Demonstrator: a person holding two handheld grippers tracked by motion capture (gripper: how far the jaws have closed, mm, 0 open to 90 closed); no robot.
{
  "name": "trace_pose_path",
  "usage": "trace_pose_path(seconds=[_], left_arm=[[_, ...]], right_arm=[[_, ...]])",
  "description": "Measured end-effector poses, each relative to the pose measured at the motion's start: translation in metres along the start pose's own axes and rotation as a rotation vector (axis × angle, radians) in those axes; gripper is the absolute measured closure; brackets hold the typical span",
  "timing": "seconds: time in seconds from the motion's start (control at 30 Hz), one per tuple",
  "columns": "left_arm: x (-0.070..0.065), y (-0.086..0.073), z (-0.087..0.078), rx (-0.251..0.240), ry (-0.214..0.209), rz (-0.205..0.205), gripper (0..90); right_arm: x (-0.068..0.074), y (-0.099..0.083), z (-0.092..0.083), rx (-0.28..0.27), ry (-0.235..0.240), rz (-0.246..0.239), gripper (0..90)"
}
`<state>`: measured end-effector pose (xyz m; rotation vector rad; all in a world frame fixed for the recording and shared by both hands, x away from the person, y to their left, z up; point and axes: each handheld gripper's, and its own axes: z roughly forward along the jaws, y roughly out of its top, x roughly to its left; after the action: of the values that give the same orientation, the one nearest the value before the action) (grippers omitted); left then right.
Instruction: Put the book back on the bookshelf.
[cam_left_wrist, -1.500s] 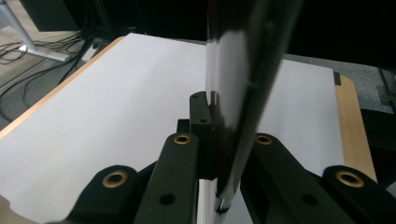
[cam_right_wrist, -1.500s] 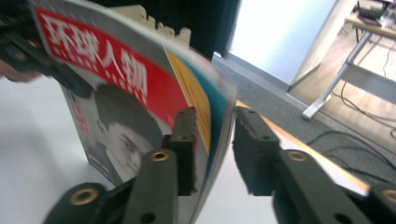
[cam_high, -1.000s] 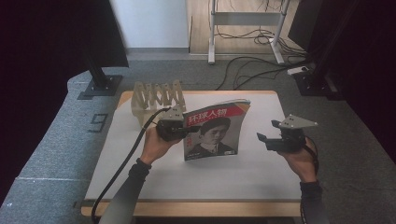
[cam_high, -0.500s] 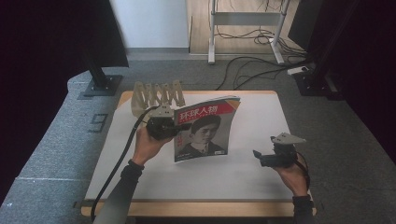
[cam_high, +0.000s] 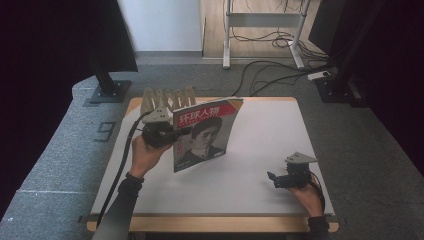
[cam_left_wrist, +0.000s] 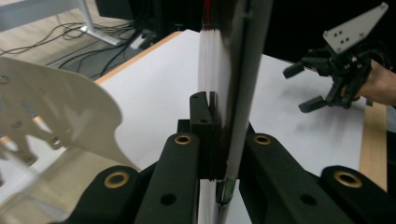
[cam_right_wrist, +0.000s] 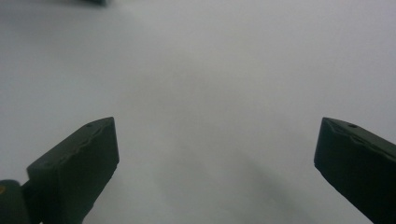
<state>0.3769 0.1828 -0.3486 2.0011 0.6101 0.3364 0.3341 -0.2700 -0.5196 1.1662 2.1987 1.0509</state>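
The left tool is clenched on the spine edge of a glossy magazine, holding it upright above the white desk. A pale slotted wooden rack stands just behind at the desk's far edge. The right tool, jaws spread, hovers low near the front right, with bare surface between.

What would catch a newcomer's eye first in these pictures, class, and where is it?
First the magazine, red-titled with a face on its cover, held upright over the white table left of centre, its edge clamped in the left gripper. Then the right gripper, low at the near right with its jaws wide apart and nothing between them. Behind the magazine, a pale wooden slotted rack stands at the far left edge.
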Motion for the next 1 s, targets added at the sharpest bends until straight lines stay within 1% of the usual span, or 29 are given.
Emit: trace_pose_path(seconds=[0.13,0.2,0.23,0.3,0.43,0.5,0.63,0.73,0.87,0.9,1.0], left_arm=[[0.004,-0.001,-0.01,-0.008,0.027,-0.021,87.2],[0.005,-0.001,-0.016,-0.011,0.038,-0.028,87.2],[0.006,-0.002,-0.019,-0.012,0.044,-0.029,87.2],[0.008,-0.003,-0.026,-0.015,0.053,-0.029,87.1],[0.013,-0.008,-0.041,-0.021,0.075,-0.048,87.2],[0.015,-0.01,-0.049,-0.021,0.093,-0.058,87.2],[0.022,-0.013,-0.065,-0.027,0.138,-0.078,87.2],[0.028,-0.015,-0.073,-0.032,0.175,-0.087,87.2],[0.035,-0.016,-0.073,-0.031,0.204,-0.098,87.2],[0.036,-0.017,-0.071,-0.028,0.217,-0.101,87.2],[0.041,-0.017,-0.064,-0.027,0.236,-0.106,87.2]], right_arm=[[-0.001,-0.009,0.009,0.037,0.006,0.011,0.0],[-0.001,-0.01,0.012,0.066,0.011,0.016,0.0],[-0.001,-0.01,0.013,0.069,0.002,0.012,0.0],[0.001,-0.009,0.015,0.093,-0.003,-0.004,0.0],[-0.001,-0.009,0.016,0.1,0.013,0.015,0.0],[-0.002,-0.009,0.016,0.101,0.013,0.021,0.0],[-0.002,-0.01,0.016,0.1,0.012,0.019,0.0],[-0.002,-0.01,0.016,0.1,0.012,0.02,0.0],[-0.002,-0.01,0.016,0.099,0.012,0.021,0.0],[-0.002,-0.01,0.016,0.099,0.012,0.021,0.0],[-0.002,-0.01,0.016,0.099,0.012,0.021,0.0]])
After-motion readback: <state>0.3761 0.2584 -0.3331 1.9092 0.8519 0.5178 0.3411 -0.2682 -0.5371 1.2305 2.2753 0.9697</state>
